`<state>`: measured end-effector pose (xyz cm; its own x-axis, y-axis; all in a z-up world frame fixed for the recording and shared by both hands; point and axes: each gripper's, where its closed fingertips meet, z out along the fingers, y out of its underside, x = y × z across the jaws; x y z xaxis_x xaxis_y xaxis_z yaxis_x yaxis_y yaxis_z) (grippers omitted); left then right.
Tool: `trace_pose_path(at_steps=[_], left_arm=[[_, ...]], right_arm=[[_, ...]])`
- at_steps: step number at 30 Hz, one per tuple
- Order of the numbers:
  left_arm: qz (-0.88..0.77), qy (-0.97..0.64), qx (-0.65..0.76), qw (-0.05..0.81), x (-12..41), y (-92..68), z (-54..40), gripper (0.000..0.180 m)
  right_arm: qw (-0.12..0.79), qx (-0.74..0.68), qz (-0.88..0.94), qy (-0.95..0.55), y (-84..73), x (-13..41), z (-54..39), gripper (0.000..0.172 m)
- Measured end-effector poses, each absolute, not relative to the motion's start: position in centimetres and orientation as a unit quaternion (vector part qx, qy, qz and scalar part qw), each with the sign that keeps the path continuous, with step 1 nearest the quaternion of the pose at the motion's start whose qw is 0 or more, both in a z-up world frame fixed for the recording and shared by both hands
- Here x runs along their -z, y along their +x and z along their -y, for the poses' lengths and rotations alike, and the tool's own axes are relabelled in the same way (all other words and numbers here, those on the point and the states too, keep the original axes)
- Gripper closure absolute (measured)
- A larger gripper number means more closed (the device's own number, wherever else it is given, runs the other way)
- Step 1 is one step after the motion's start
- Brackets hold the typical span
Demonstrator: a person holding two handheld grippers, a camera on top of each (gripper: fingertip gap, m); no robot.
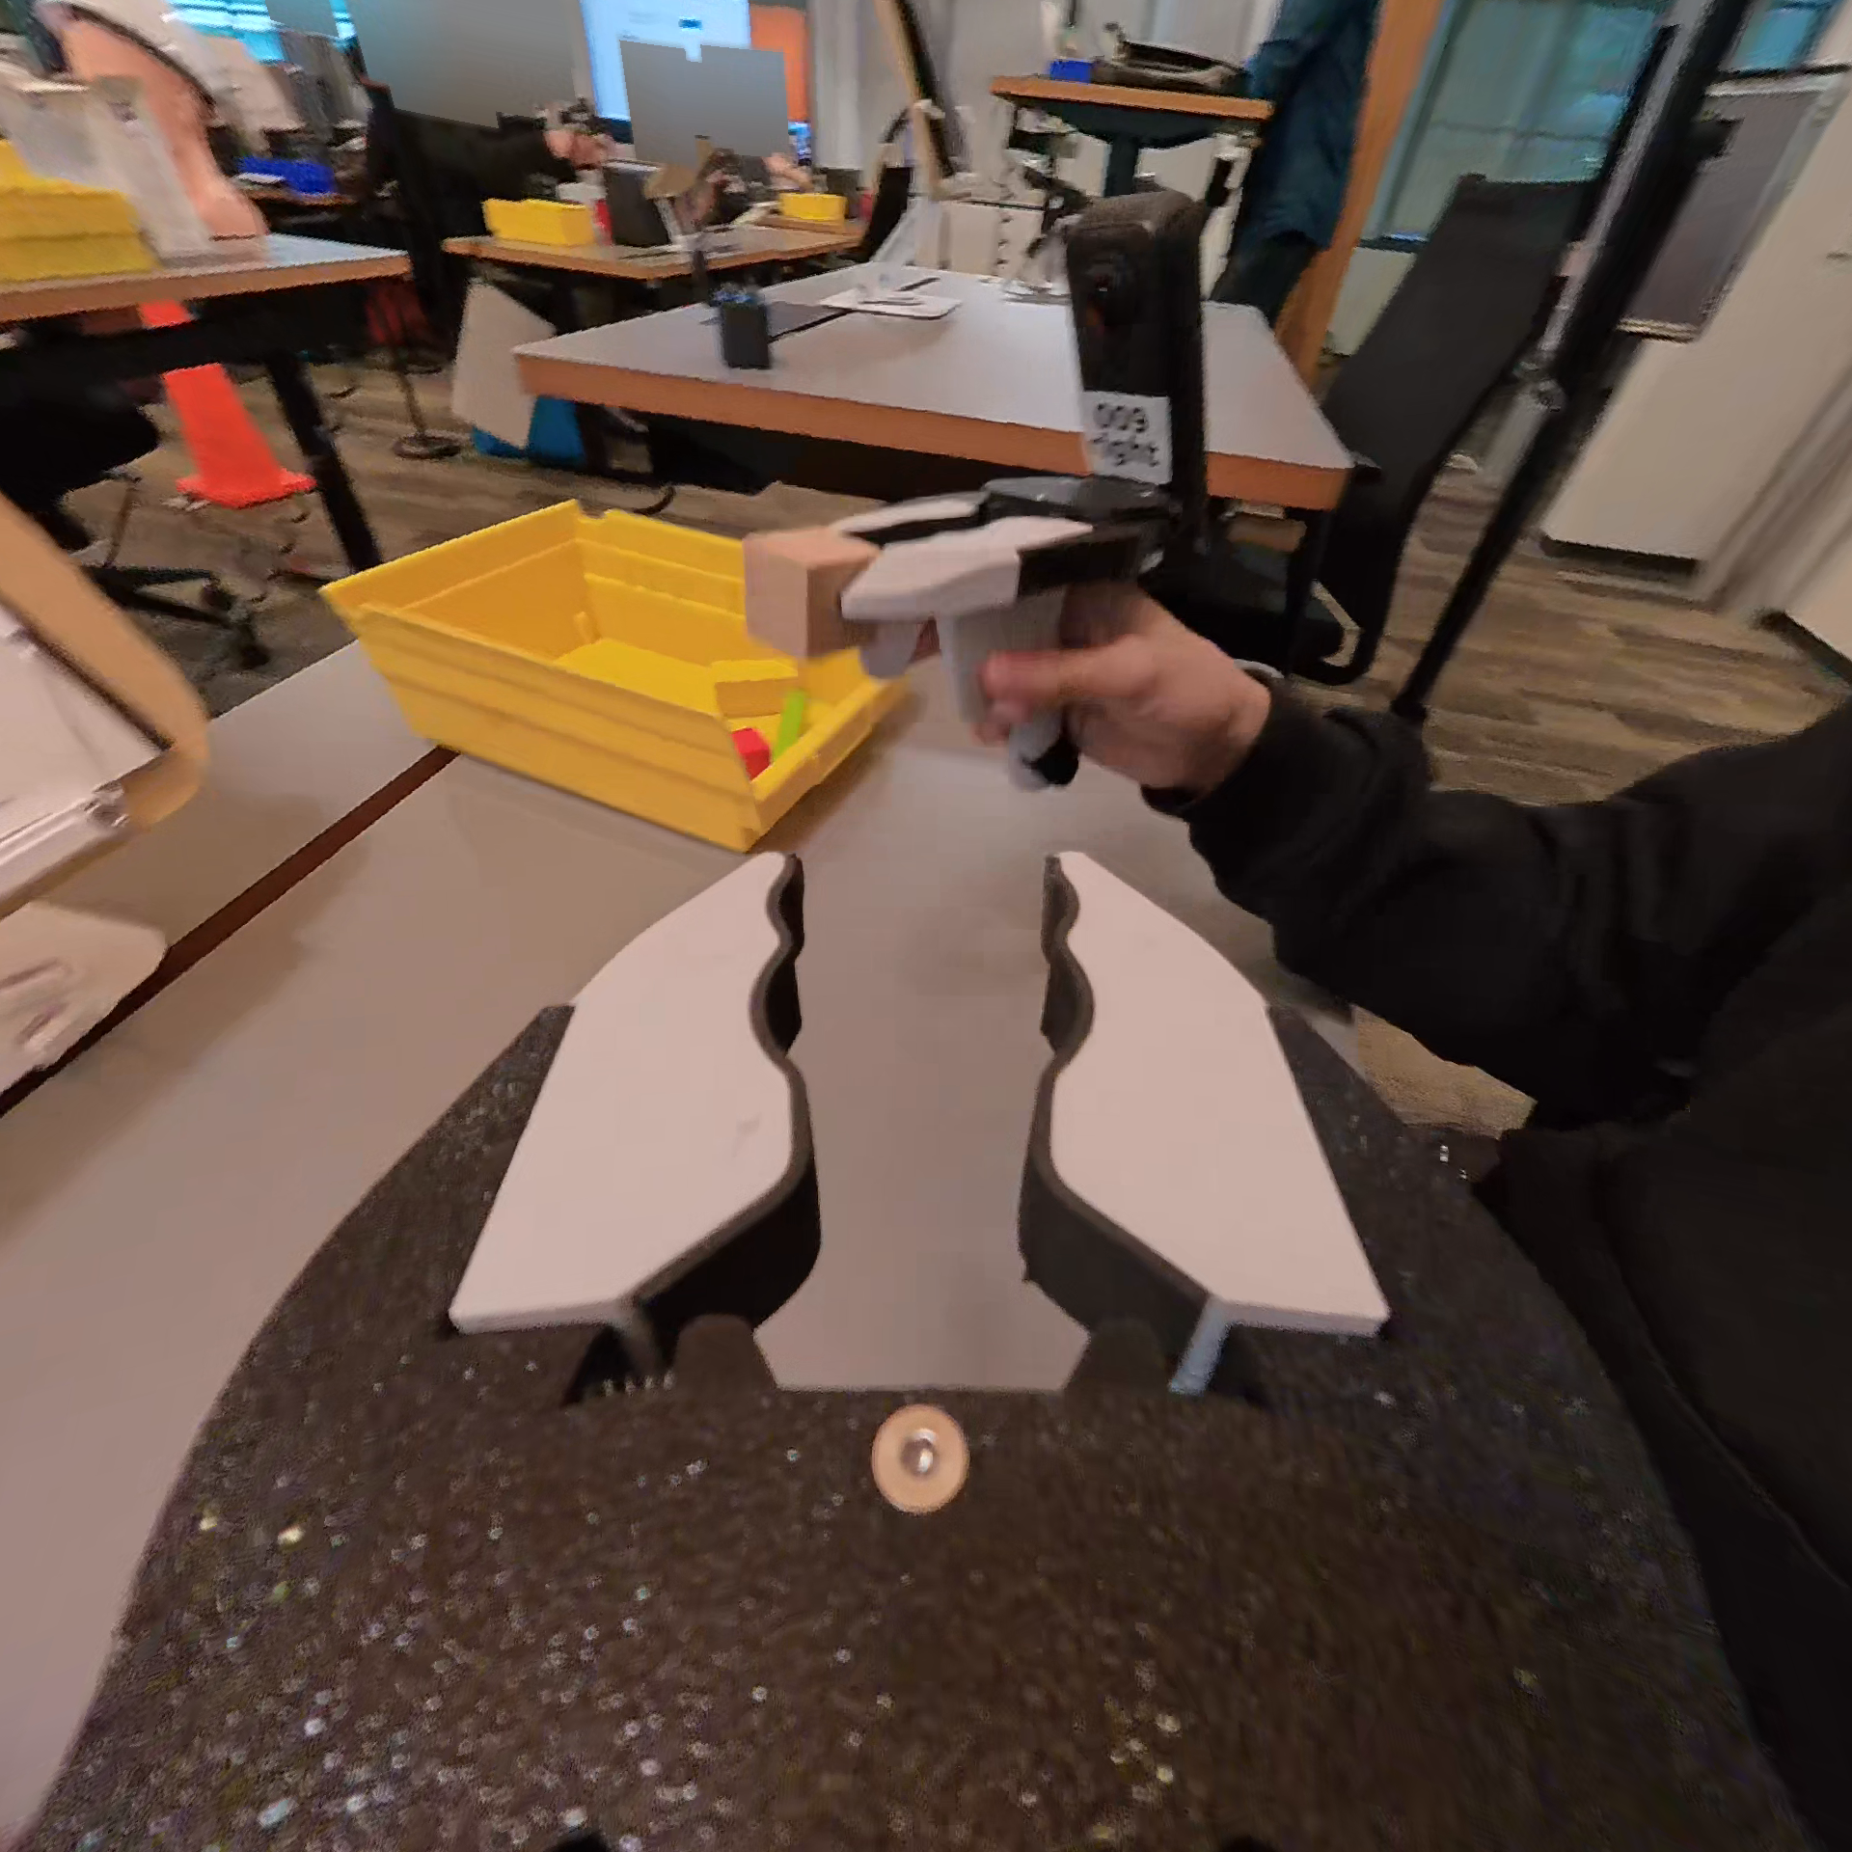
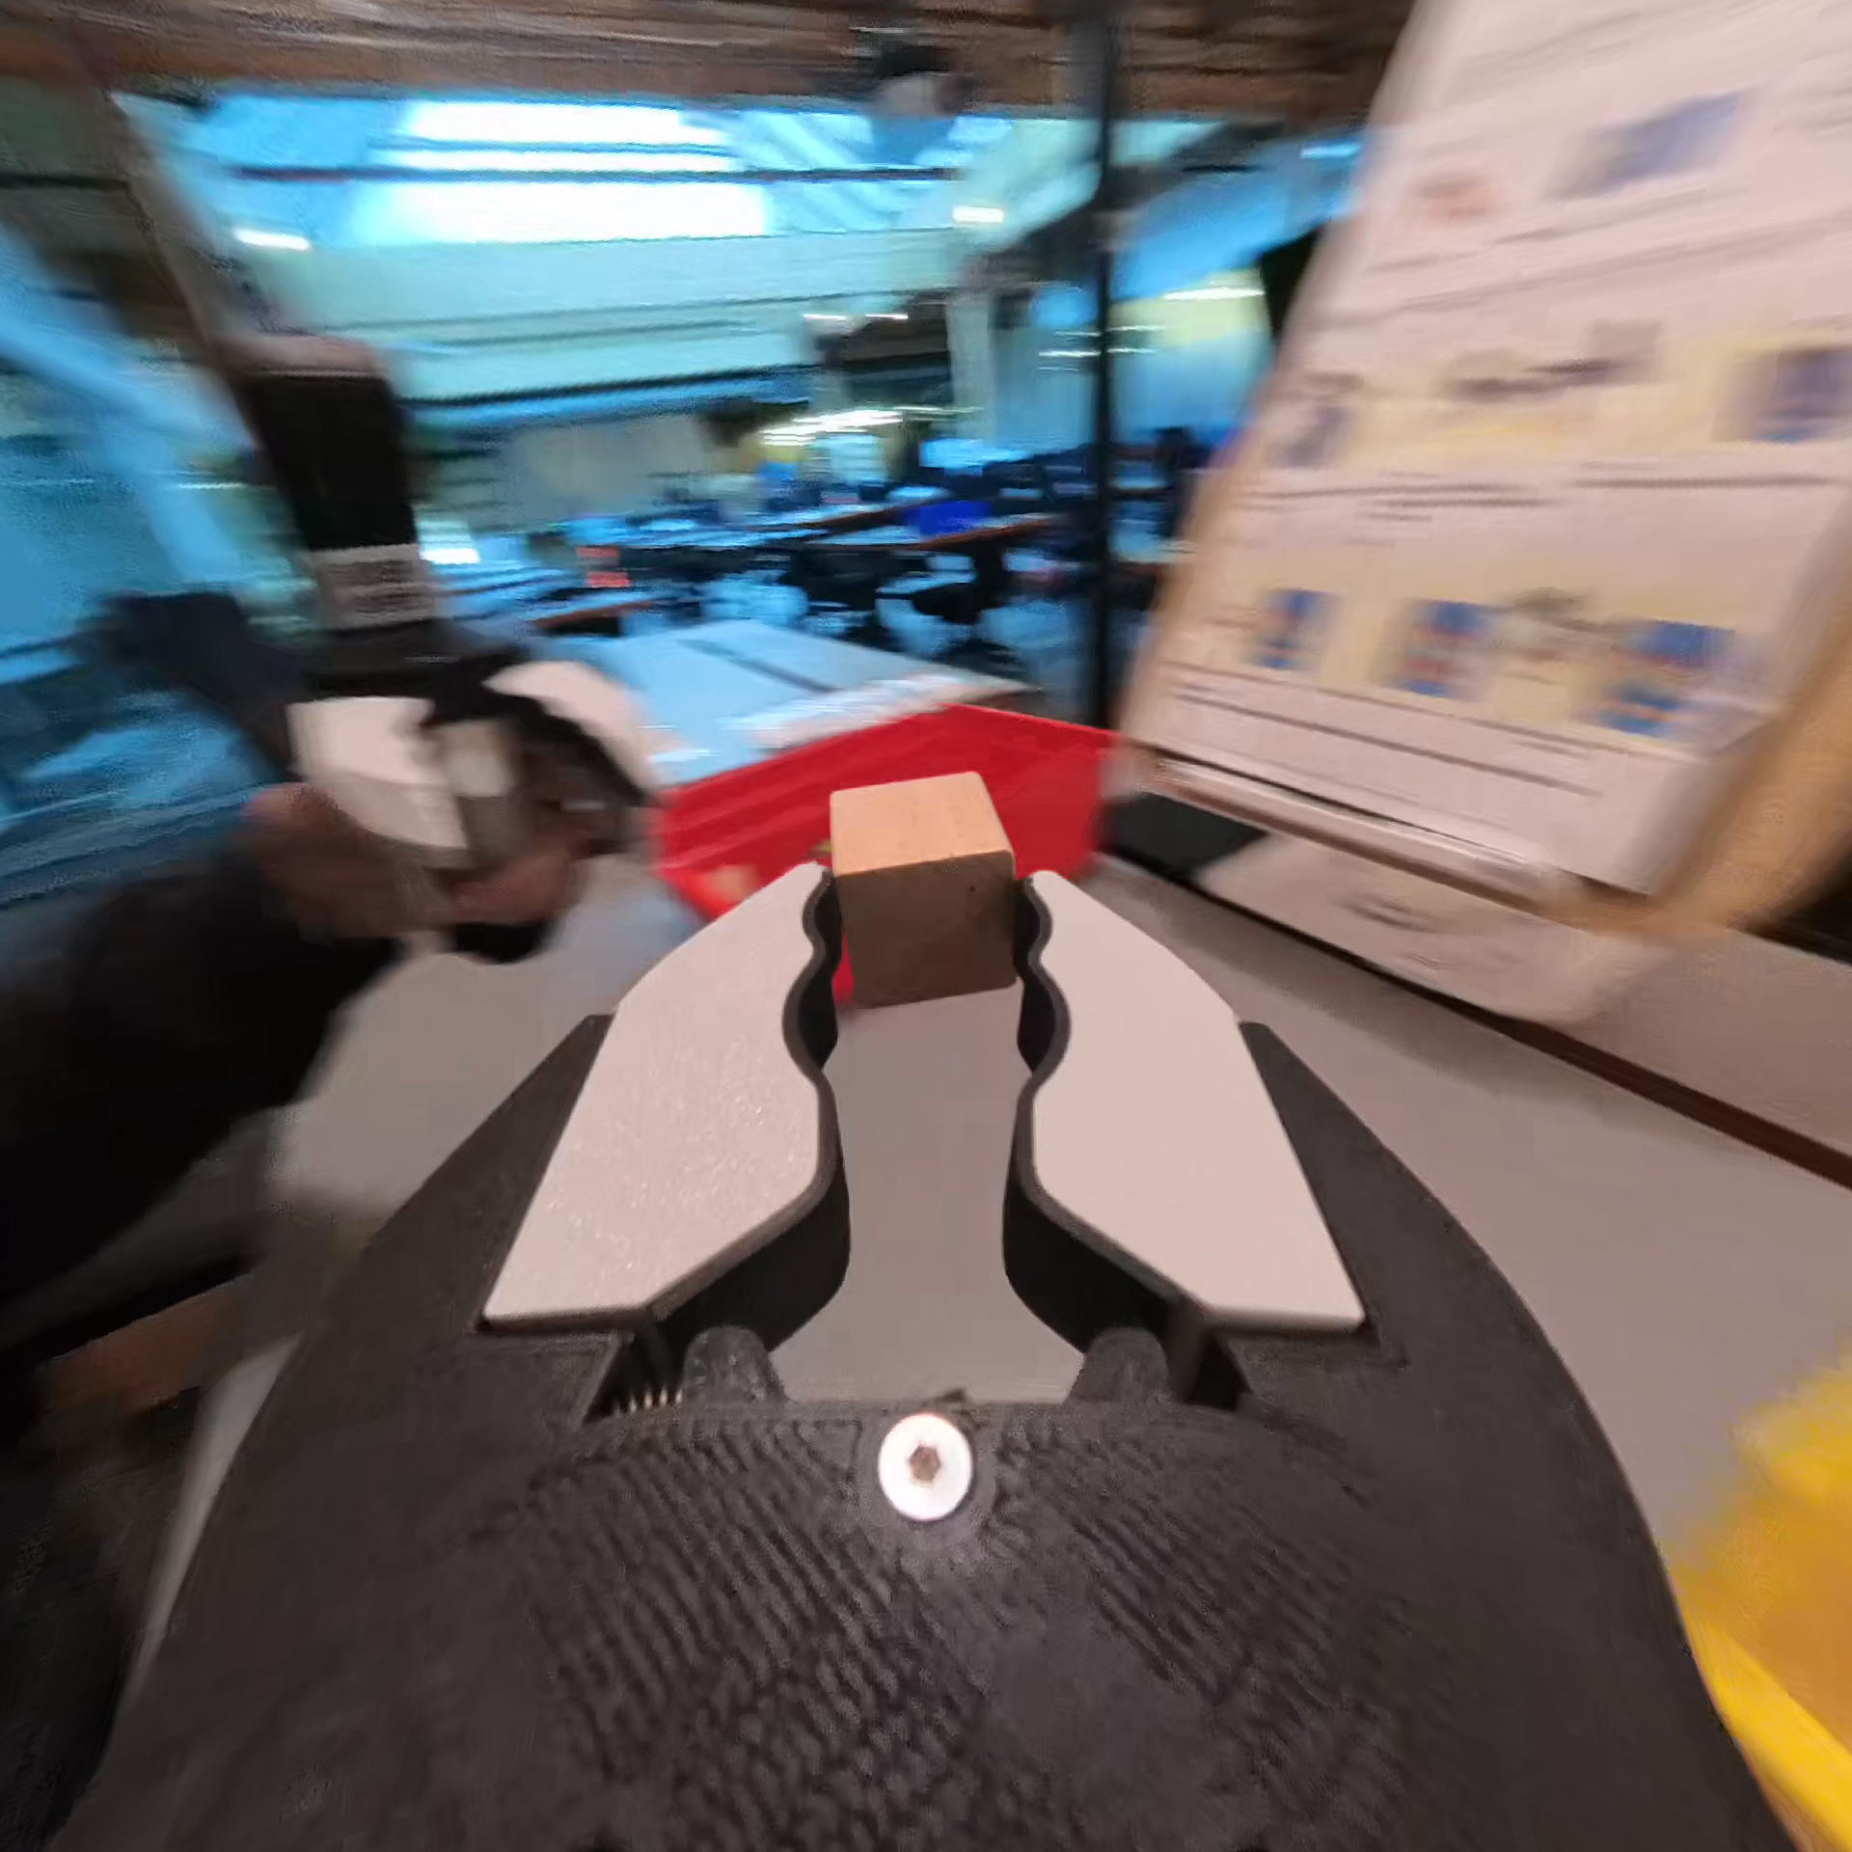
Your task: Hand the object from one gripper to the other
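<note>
Wooden block (image 2: 922,892) sits right at the tips of my right gripper (image 2: 924,937), the two grey fingers (image 2: 702,1102) closed in on its sides with the dark wavy pads against it, so I've got it clamped, and it stands upright between them, its top rising above the fingertips. From the left wrist view I see the same block (image 1: 802,591) out at the front of the right gripper (image 1: 852,601), held up in the air above the grey table (image 1: 301,1052), just over the near corner of the yellow bin (image 1: 561,681). My left gripper (image 1: 922,962) is parted wide with only bare tabletop showing between its fingers (image 1: 651,1102), nothing in it, and it's well apart from the block. A hand (image 1: 1132,702) in a black sleeve (image 1: 1503,902) grips the right gripper's handle. There's a white label (image 1: 1127,433) on that gripper's black upright camera mount; it bears printed writing. In the yellow bin lie a red piece (image 1: 752,750) and a green stick (image 1: 790,724). In the right wrist view a red bin (image 2: 902,792) stands behind the block and a poster board (image 2: 1553,481) leans at the right, too blurred to read.
</note>
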<state>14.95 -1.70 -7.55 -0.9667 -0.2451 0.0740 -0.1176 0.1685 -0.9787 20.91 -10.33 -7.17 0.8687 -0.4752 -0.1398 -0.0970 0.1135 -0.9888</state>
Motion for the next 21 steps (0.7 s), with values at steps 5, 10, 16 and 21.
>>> trace_pose_path(at_steps=[5,10,16,21], left_arm=[[-0.760,-0.175,0.623,0.049,9.6,15.9,-0.6,0.137],[-0.761,-0.196,0.618,0.022,11.5,15.8,-1.3,0.141],[-0.769,-0.204,0.606,0.012,12.7,16.1,-1.3,0.142],[-0.767,-0.211,0.606,0.004,13.2,16.4,-1.4,0.142]], right_arm=[[0.535,0.359,-0.441,-0.625,28.5,13.3,27.9,0.138],[0.418,0.413,-0.530,-0.612,29.9,18.0,37.0,0.138],[0.341,0.447,-0.525,-0.640,30.5,19.5,38.3,0.138],[0.331,0.435,-0.530,-0.648,31.2,21.0,38.4,0.138]])
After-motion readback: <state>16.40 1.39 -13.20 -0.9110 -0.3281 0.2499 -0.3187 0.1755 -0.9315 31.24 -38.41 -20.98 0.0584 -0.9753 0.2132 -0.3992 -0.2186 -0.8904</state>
